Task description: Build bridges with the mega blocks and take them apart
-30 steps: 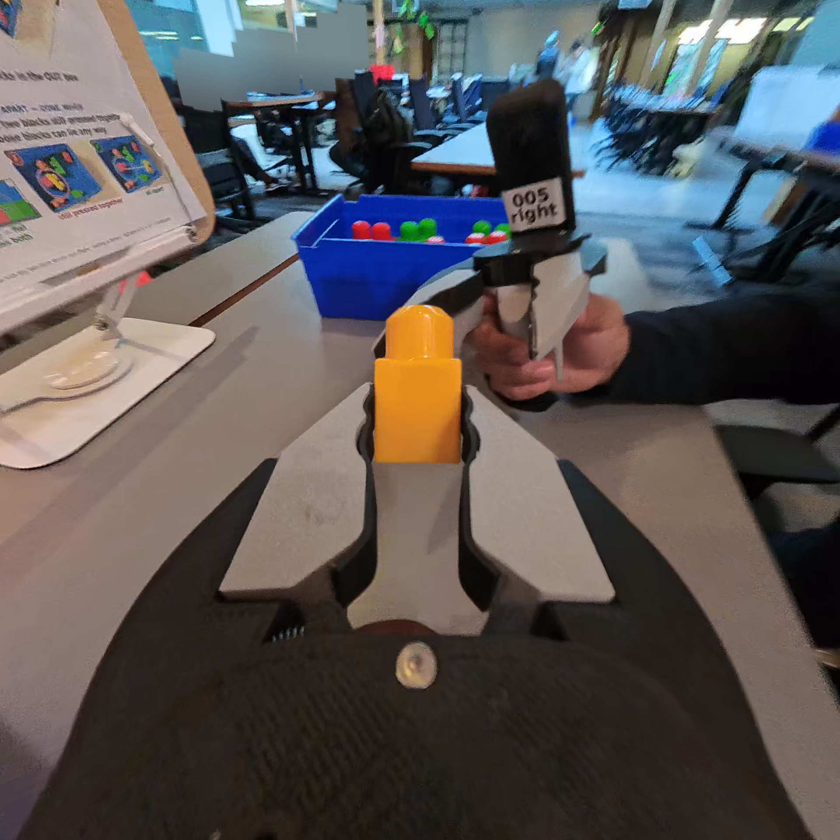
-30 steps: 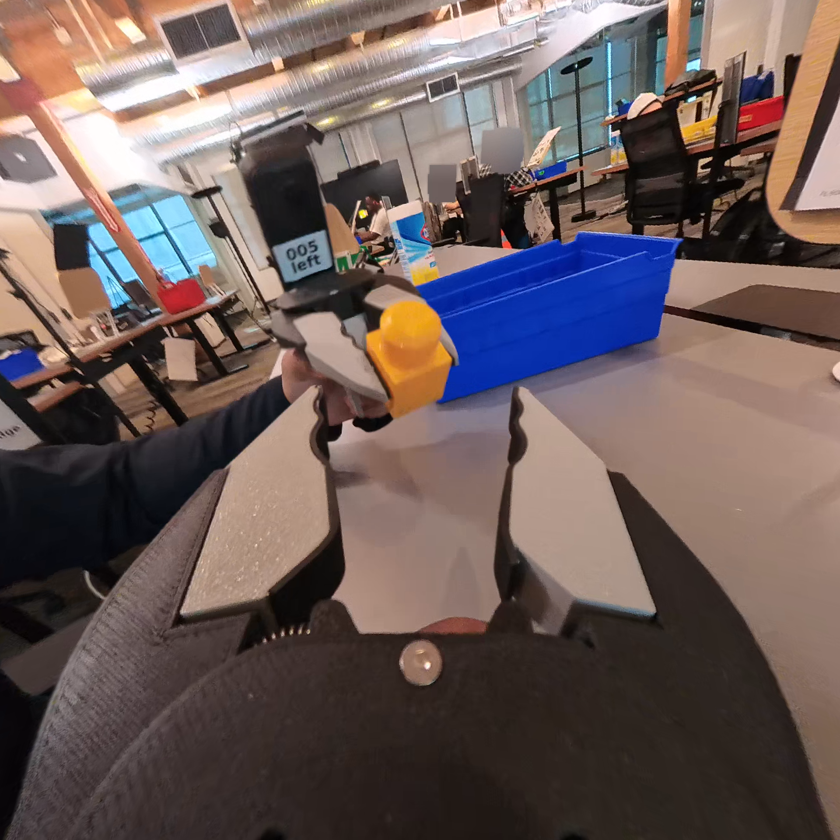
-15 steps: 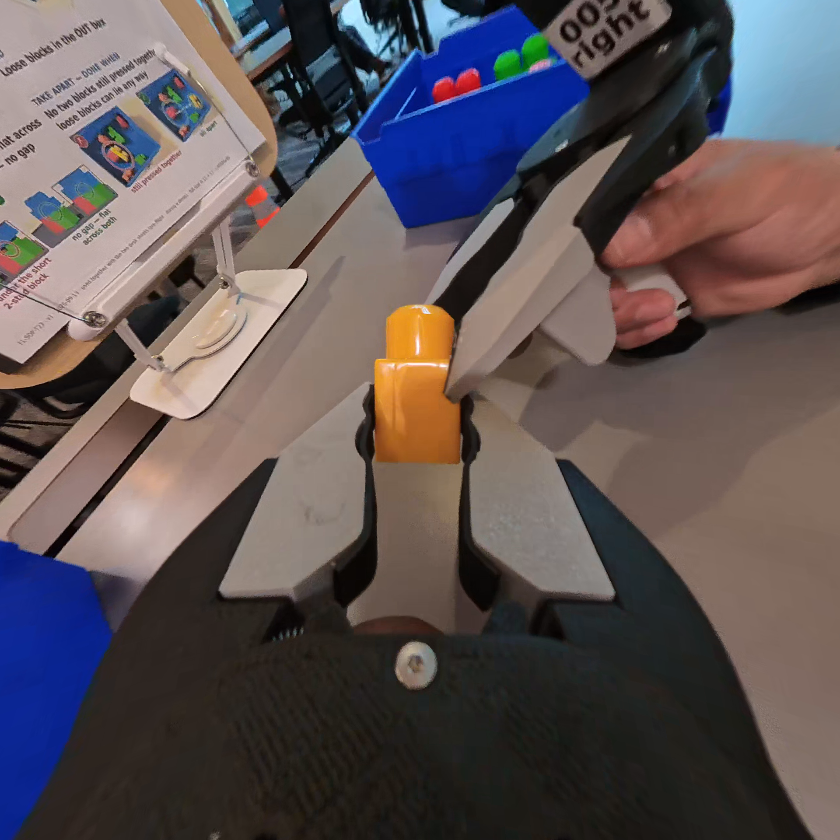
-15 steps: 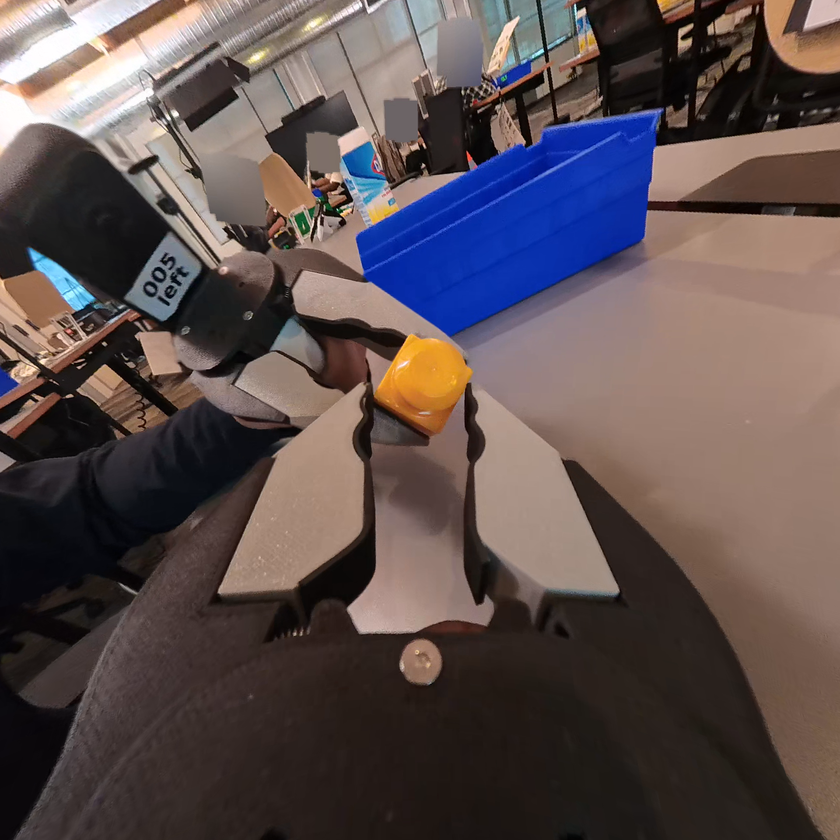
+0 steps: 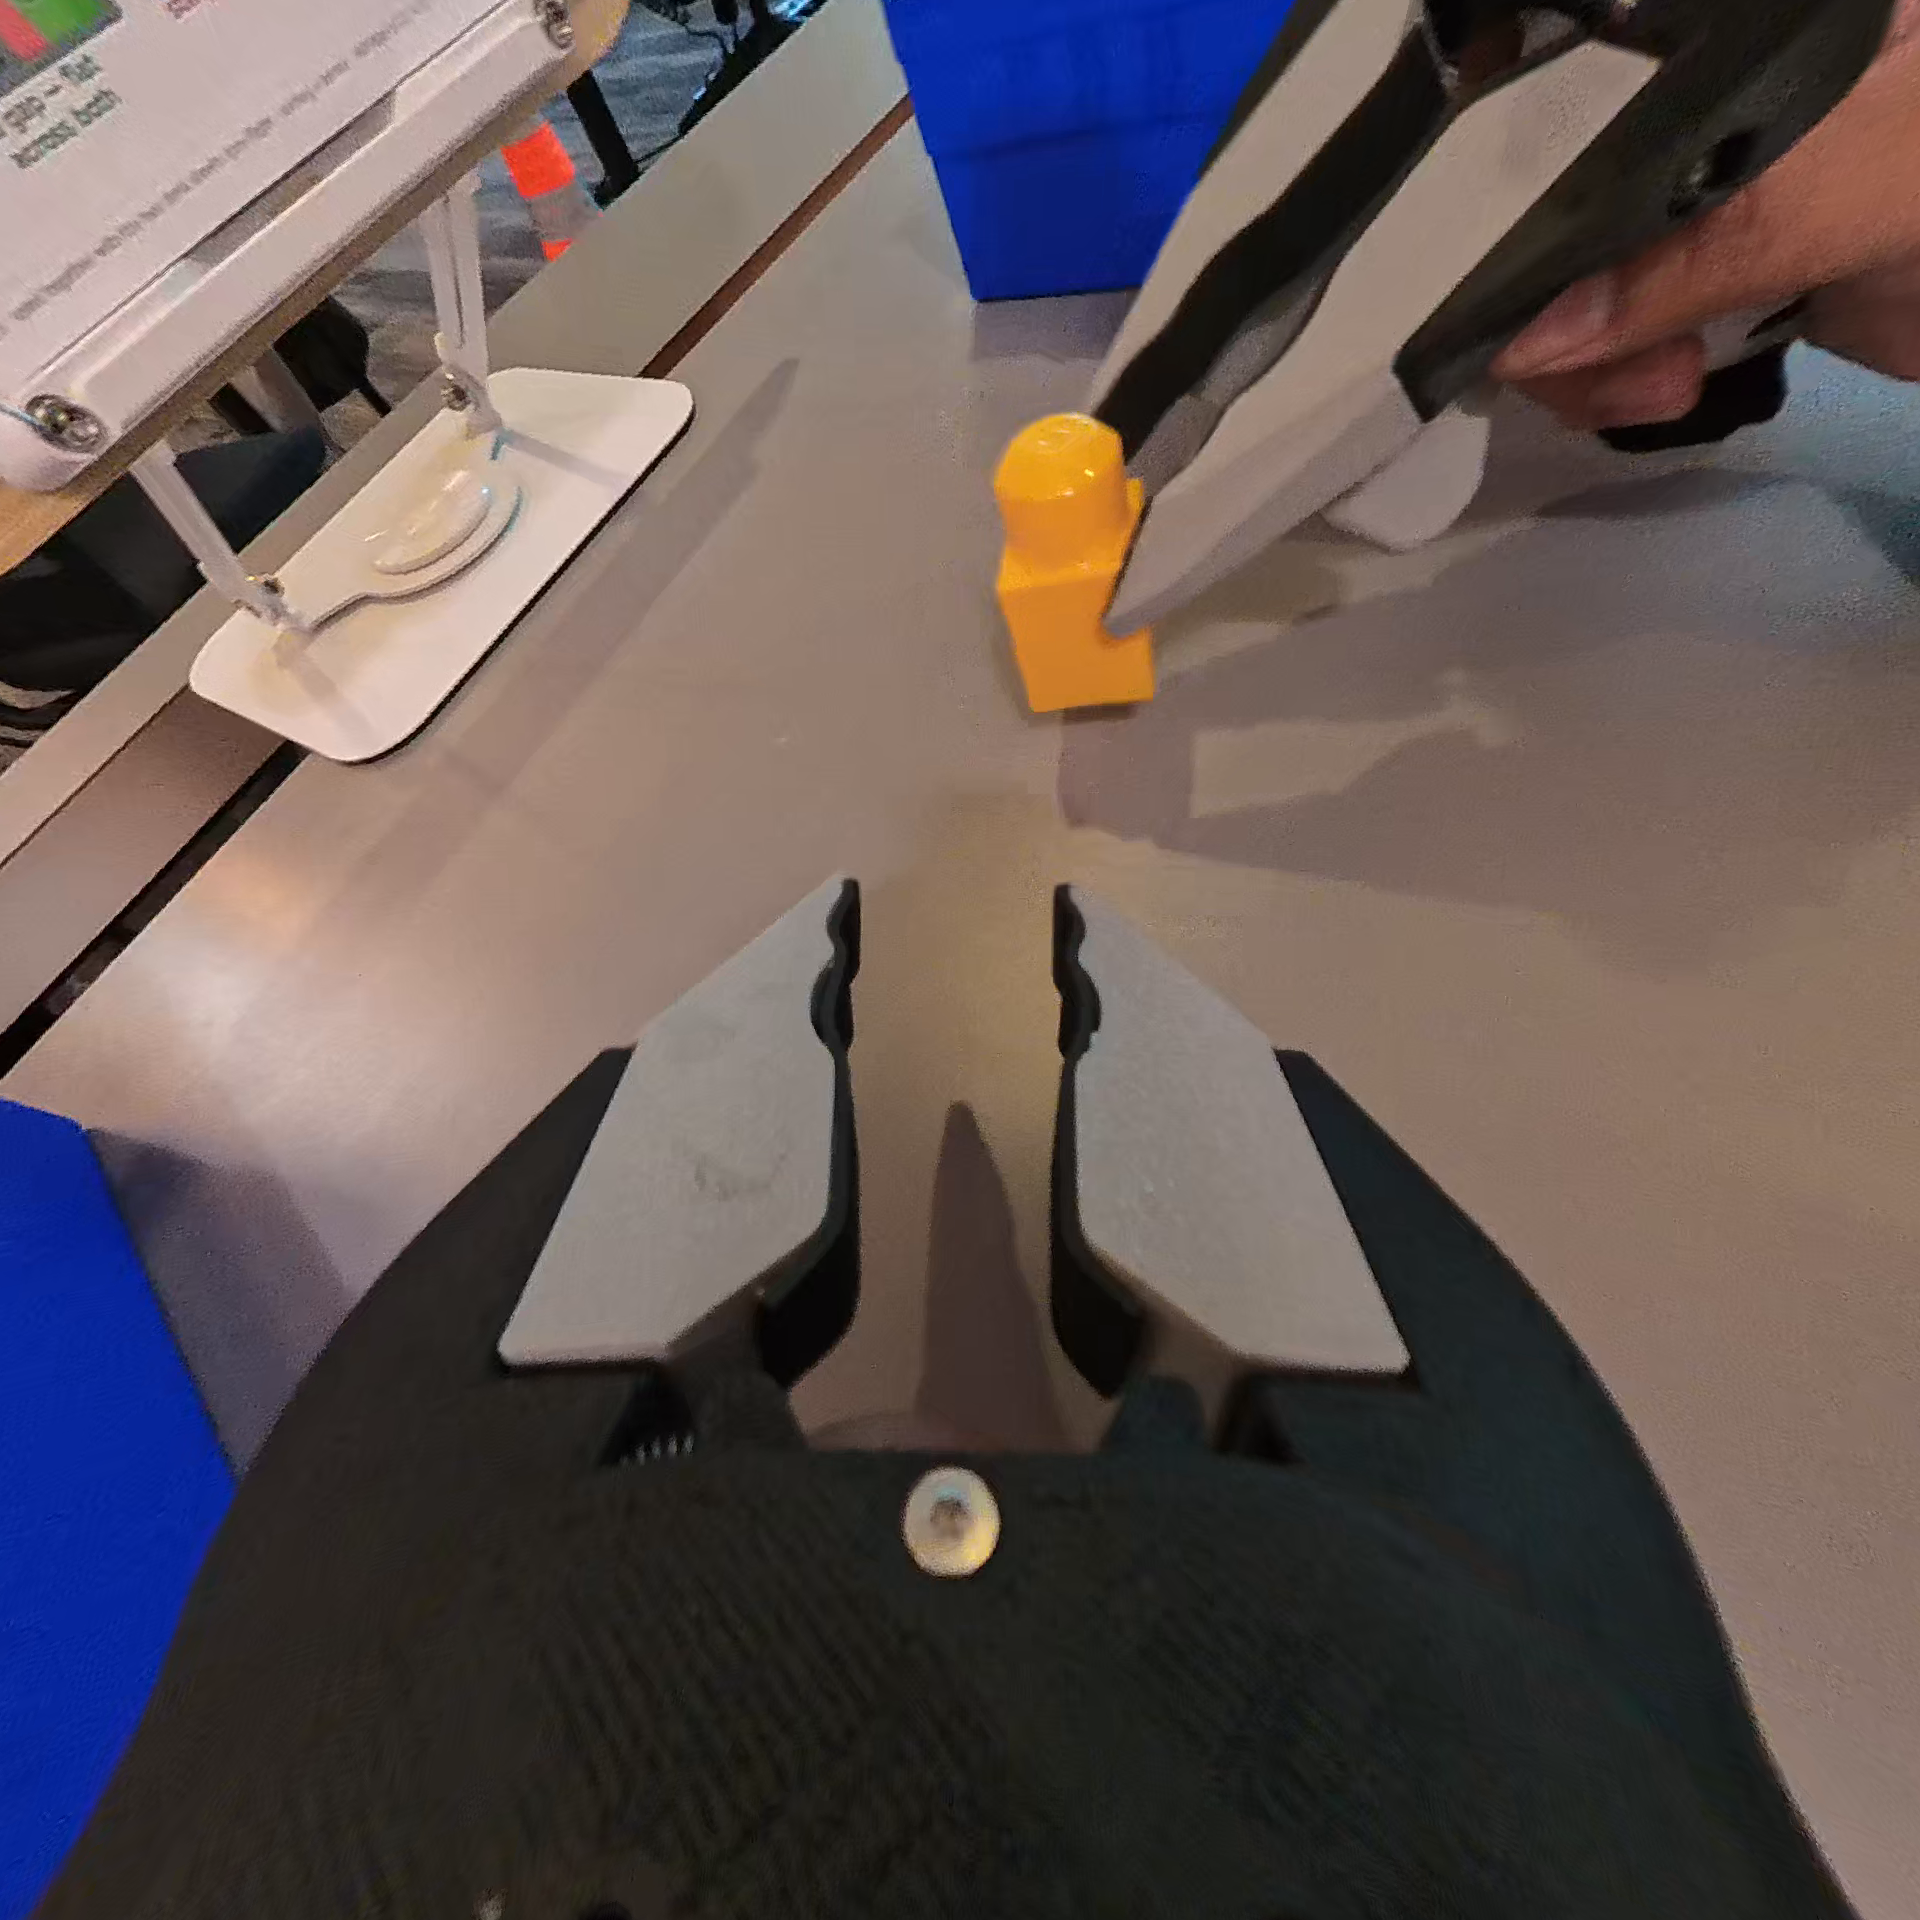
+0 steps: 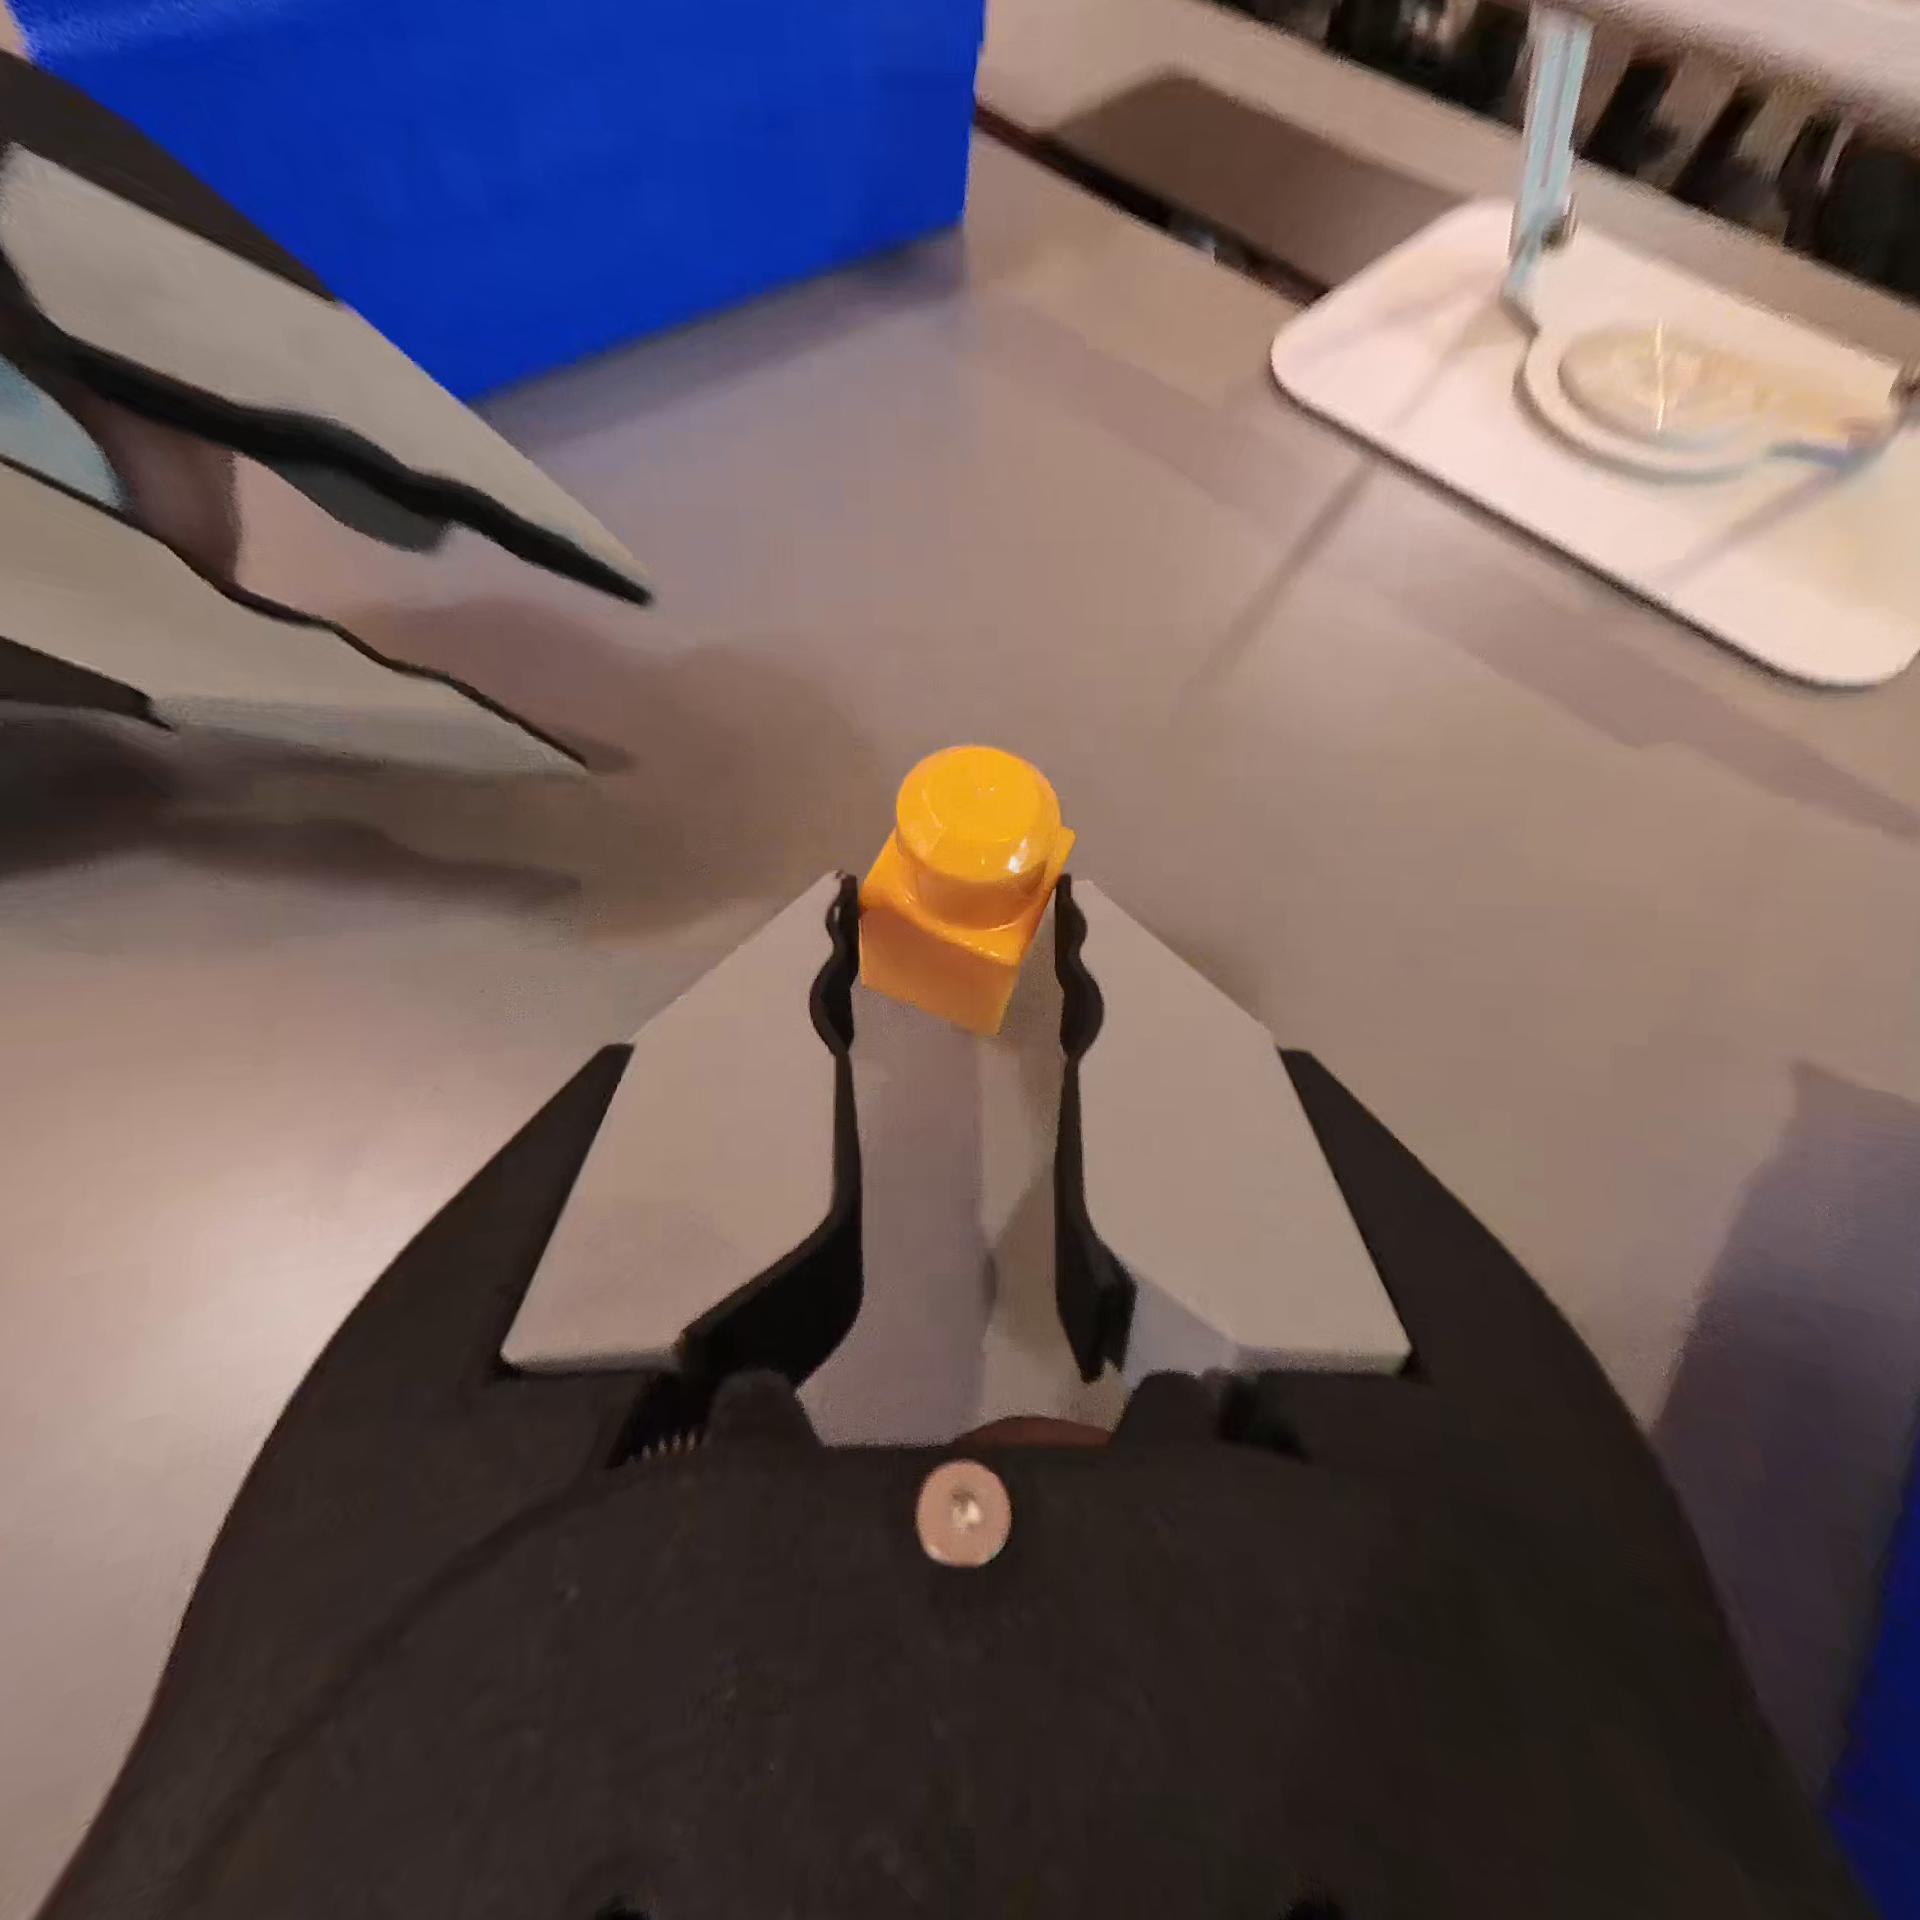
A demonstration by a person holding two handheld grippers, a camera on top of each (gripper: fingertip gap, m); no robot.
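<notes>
One orange single-stud block is held in my right gripper, which is shut on its square body, stud pointing up and away. It hangs slightly tilted just above the grey table. In the left wrist view the right gripper comes in from the upper right in a person's hand. My left gripper is open and empty, a short way back from the block. It also shows at the left of the right wrist view, blurred.
A blue bin stands at the far side of the table, also in the right wrist view. An instruction sign on a white-based stand sits by the table edge. Another blue bin is close at my left.
The left gripper let go of the orange block and drew back. The right gripper closed on the block and now holds it. Both views have tipped down toward the table.
</notes>
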